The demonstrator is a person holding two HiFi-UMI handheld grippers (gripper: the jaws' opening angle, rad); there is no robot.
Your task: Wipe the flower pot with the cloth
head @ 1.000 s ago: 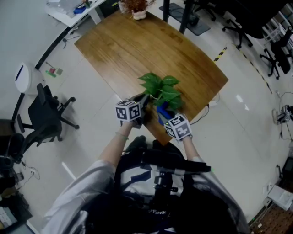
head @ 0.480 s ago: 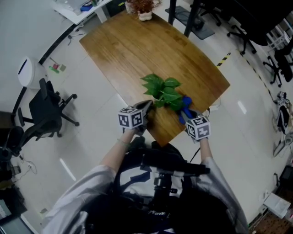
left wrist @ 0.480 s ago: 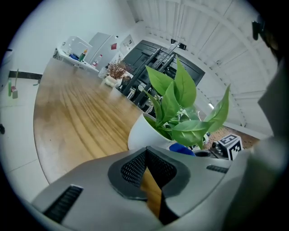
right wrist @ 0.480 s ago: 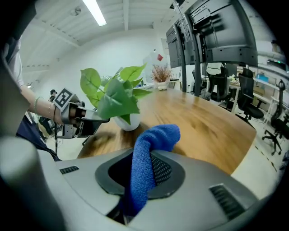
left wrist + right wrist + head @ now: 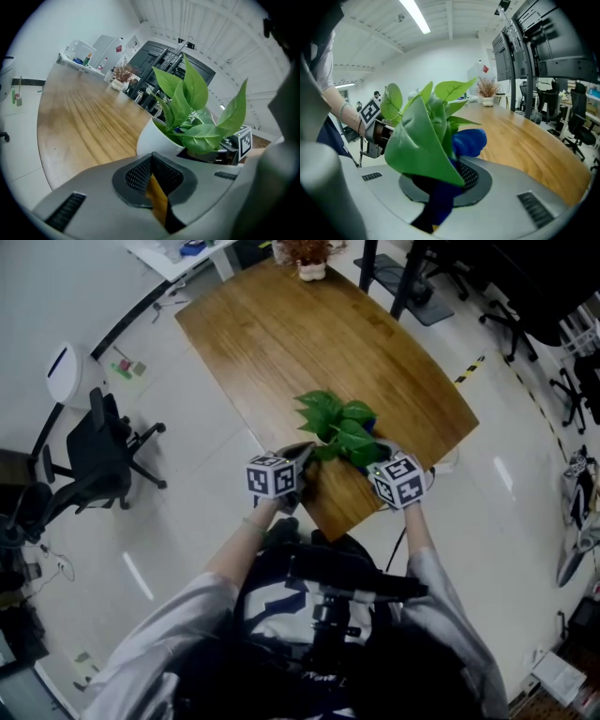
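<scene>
Right gripper (image 5: pixel 450 173): fingers pinching the blue cloth (image 5: pixel 467 142); a wad sticks out past the fingertips, the rest runs back between them. A big leaf (image 5: pixel 422 145) of the plant (image 5: pixel 341 429) droops over the front of these fingers, so the pot wall beyond the tips is hidden from this side.

Left gripper (image 5: pixel 152 163): fingers pressed together with nothing in them; the white pot (image 5: pixel 153 138) sits just past the fingertips, contact cannot be told. The pot stands on the wooden counter (image 5: pixel 309 343) between the two sets of fingers and close to the near edge.

Risks, as judgement:
- The wipe drags the leaf under the cloth and creases or tears it, because the leaf lies between the wad and the pot.
- A sideways push from the right fingers slides or tips the pot toward the edge; the closed left fingers can only brace it, not hold it.
- The cloth works loose if rubbed hard, since only a narrow strip is pinched.
</scene>
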